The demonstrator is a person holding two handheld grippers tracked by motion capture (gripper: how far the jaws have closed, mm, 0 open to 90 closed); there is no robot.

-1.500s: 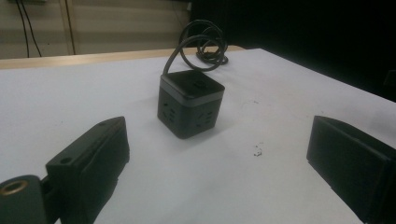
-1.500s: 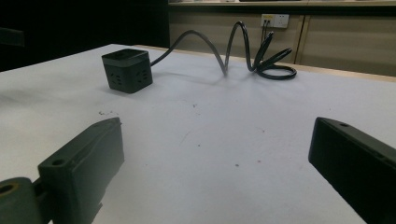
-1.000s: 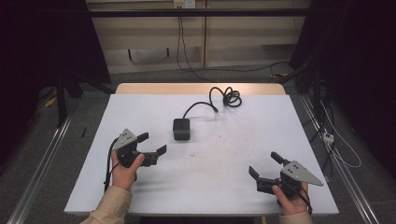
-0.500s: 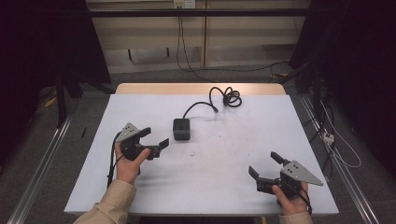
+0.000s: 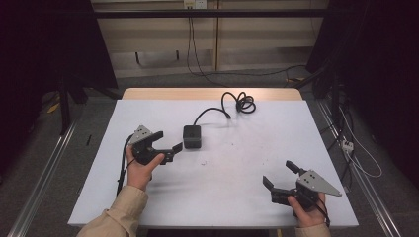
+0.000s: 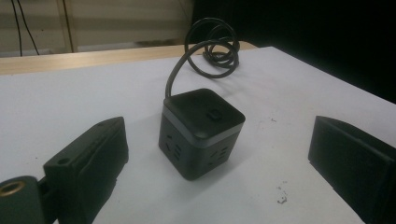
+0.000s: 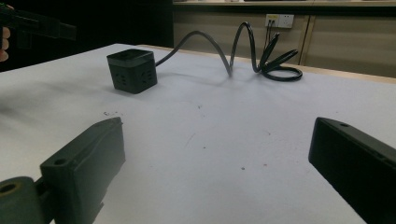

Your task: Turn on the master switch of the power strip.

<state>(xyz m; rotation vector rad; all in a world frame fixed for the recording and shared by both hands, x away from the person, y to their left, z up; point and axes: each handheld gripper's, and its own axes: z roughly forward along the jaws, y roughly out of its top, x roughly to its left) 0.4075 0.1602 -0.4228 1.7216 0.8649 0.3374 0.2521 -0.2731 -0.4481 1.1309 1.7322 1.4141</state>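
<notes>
**Black grippers, tan sleeves**

Each hand carries a black two-jaw tool. The left gripper (image 5: 166, 146) has a small grey three-cornered plate (image 5: 141, 133) on top and a black cable (image 5: 121, 165) along the forearm. The right gripper (image 5: 280, 175) wears a larger grey plate (image 5: 318, 183) dotted with dark screws. Close up, the jaws are chunky matte blocks, with a brass-coloured bushing (image 6: 11, 188) at one hinge. The sleeve (image 5: 118, 212) is tan.

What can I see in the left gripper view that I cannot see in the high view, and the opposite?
The left gripper view brings out the socket holes on the cube's sides and the button on its top. The high view brings out the person's hands, the left gripper and the right gripper, both open. Both views share the black socket cube, its coiled cable and the white table.
</notes>
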